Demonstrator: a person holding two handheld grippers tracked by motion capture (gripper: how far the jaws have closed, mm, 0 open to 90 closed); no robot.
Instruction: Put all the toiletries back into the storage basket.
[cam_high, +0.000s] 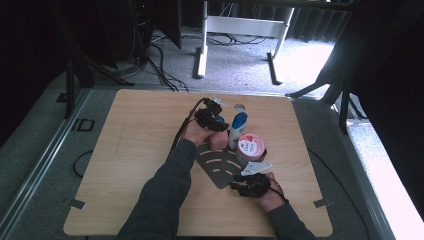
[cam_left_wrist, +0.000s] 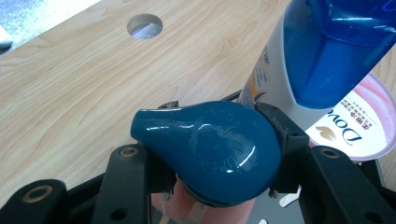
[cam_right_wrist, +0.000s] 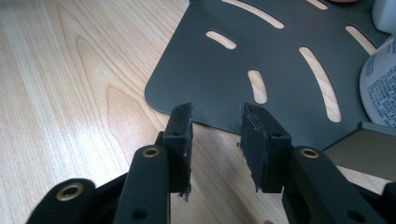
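Two grippers in play. Left gripper (cam_left_wrist: 212, 154) is clamped on the glossy teal teardrop-shaped cap (cam_left_wrist: 208, 147) of a pink bottle (cam_high: 218, 141), which stands on the dark grey slotted metal plate (cam_right_wrist: 261, 56) mid-table. Left forearm reaches far forward, sleeve stretched diagonally across the light wood table (cam_high: 140, 130). Just beside the cap: a white bottle with a blue cap (cam_left_wrist: 299, 51) and a pink Dove tub (cam_left_wrist: 364, 126). Right gripper (cam_right_wrist: 215, 140) sits low near the plate's near corner, jaws apart, nothing between them, hand close to the person's side.

Grey carpet floor (cam_high: 240, 65), white desk frame (cam_high: 245, 25)
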